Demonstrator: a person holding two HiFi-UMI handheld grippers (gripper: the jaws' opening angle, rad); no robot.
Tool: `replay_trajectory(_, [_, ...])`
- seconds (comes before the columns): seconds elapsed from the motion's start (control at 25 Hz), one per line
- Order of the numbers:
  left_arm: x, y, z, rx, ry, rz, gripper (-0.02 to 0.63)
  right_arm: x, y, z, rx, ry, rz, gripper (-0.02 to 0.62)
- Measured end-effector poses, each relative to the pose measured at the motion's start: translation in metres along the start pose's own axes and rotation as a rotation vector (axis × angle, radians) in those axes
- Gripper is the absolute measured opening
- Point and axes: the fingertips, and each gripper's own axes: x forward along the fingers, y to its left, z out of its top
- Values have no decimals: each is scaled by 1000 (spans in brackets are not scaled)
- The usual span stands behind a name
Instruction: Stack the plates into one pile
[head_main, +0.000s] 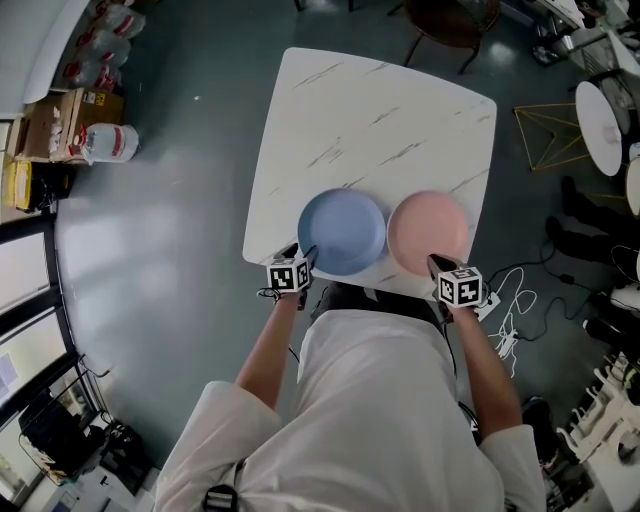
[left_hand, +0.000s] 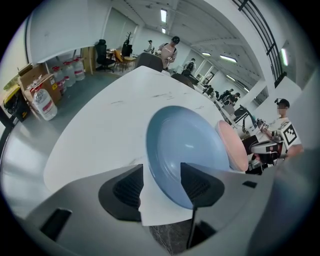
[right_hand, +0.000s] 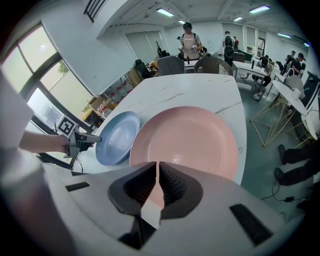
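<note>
On the white marble table (head_main: 370, 110) a blue plate (head_main: 342, 232) and a pink plate (head_main: 428, 232) lie side by side near the front edge, rims almost touching. My left gripper (head_main: 303, 258) is open at the blue plate's (left_hand: 190, 145) near left rim. The rim runs between its jaws (left_hand: 162, 182), one jaw over the plate and one outside it. My right gripper (head_main: 440, 265) is shut on the near rim of the pink plate (right_hand: 187, 140), its jaws (right_hand: 158, 182) almost together. The right gripper view also shows the blue plate (right_hand: 117, 137).
Cardboard boxes and water bottles (head_main: 70, 125) stand on the floor at the left. Cables and a power strip (head_main: 510, 300) lie on the floor at the right, by a round white table (head_main: 600, 115). A chair (head_main: 450, 20) stands beyond the table. People stand further back.
</note>
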Motion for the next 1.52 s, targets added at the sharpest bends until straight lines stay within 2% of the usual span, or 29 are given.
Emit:
replay_trajectory(0.16, [6,0,1,-47,4,-20,232,0,2,-2,6,0,-15,37])
replay_trajectory(0.28, [10,6,-3,-77,11,-1,217,-2,4,-4,6,2,-23,37])
replay_trajectory(0.4, [13,11,-4,-99,8,17,104,-4,2,-8,10,7,-33,37])
replay_trajectory(0.48, [15,11,-3,-137,6,-4,66,-4,1,-11,17,10,-38,37])
replay_trajectory(0.56, [17,12,-2,-208,0,-26,56,-3,0,-14,23,12,-44,37])
replay_trajectory(0.68, [15,18,4,-398,-41,-81,27,0,3,-17,28,16,-48,37])
replay_trajectory(0.72, [14,18,7,-430,-54,-95,25,0,3,-16,30,15,-49,37])
replay_trajectory(0.96, [4,20,25,-377,-81,-112,26,3,8,-12,46,-1,-49,37])
replay_trajectory(1.12, [-3,24,41,-384,-124,-137,32,3,11,-10,56,-14,-50,37])
replay_trajectory(1.28, [-6,24,48,-376,-130,-148,35,0,6,-16,82,-21,-61,37])
replay_trajectory(1.52, [-11,21,54,-419,-149,-174,43,-6,3,-23,100,-37,-70,37])
